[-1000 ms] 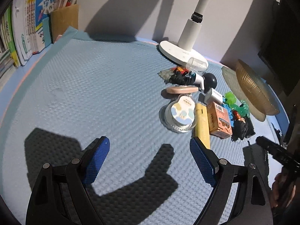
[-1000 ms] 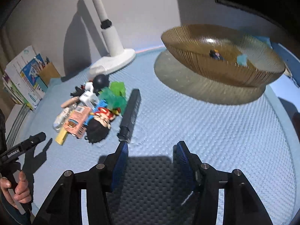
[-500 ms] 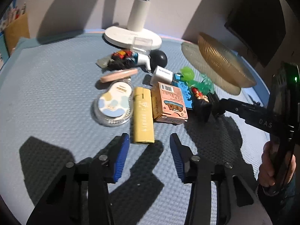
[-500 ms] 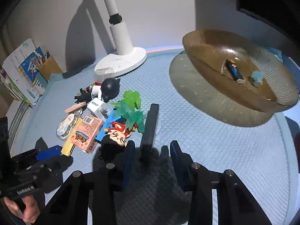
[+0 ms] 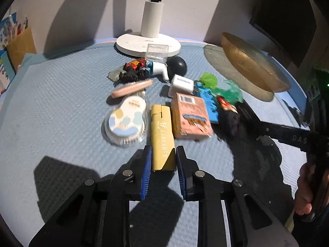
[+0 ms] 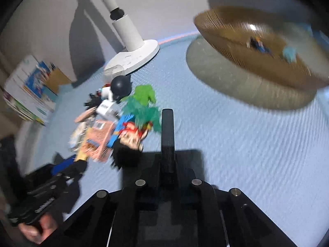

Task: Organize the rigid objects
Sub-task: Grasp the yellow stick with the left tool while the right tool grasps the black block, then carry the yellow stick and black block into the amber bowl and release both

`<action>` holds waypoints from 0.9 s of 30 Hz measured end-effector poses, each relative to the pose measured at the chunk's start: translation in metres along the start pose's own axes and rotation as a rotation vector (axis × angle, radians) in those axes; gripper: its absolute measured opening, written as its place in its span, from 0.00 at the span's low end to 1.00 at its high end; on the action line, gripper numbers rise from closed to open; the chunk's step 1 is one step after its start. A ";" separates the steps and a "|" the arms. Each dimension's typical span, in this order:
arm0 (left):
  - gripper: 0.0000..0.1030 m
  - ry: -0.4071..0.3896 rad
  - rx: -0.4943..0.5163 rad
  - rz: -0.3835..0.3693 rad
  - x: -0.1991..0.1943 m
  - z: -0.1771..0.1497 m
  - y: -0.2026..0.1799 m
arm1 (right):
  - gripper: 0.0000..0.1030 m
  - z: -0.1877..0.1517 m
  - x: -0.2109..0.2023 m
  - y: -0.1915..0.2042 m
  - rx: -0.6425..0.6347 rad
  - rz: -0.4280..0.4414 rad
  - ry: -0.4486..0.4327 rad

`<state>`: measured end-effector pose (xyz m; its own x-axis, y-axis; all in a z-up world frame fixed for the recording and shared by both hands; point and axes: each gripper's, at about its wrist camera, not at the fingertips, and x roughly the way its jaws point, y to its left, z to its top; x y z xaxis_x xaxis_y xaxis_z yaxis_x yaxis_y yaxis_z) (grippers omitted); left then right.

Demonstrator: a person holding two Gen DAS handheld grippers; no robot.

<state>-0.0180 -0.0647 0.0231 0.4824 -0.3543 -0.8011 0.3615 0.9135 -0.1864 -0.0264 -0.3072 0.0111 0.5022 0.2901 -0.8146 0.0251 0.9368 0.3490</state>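
Two pairs of hand-held tongs work a cluttered counter (image 5: 51, 107) covered by a blue dimpled mat. The left tongs (image 5: 163, 160) are clenched on the near end of a yellow box (image 5: 162, 135), their blue pads pressed to its long sides while the rest of it lies flat on the mat. Just left of those tongs sits a round clear-lidded case (image 5: 125, 123); just right lies a pink carton (image 6: 96, 142), touching or nearly touching the yellow box. The right tongs (image 6: 167, 164) are clamped on the near end of a slim black bar (image 6: 167, 129), which points away from them toward the lamp base (image 6: 133, 58). Beside that bar, to the tongs' left, lies a toy figure (image 6: 129, 142) among green plastic leaves (image 6: 144, 105). A ribbed amber bowl (image 6: 257, 47), already holding a few small things, stands well beyond and to the right.

Both grips sit at the very ends of long objects, so either could swing down or slip free when lifted. The yellow box may drag the pink carton with it; the bar could snag the toy.
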 end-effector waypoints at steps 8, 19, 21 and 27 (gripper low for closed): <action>0.20 0.036 -0.042 -0.064 -0.030 -0.044 0.005 | 0.12 -0.051 -0.039 -0.026 0.041 0.072 0.040; 0.42 0.031 0.025 0.048 -0.021 -0.037 -0.016 | 0.51 -0.048 -0.051 -0.009 -0.102 -0.139 -0.029; 0.42 0.026 0.057 0.087 -0.017 -0.035 -0.022 | 0.51 -0.049 -0.042 -0.001 -0.143 -0.204 -0.029; 0.20 -0.001 0.107 0.153 -0.018 -0.037 -0.032 | 0.23 -0.061 -0.027 0.033 -0.323 -0.348 -0.046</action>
<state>-0.0675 -0.0807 0.0226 0.5393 -0.2136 -0.8146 0.3671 0.9302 -0.0009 -0.0914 -0.2721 0.0163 0.5495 -0.0538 -0.8338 -0.0676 0.9918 -0.1086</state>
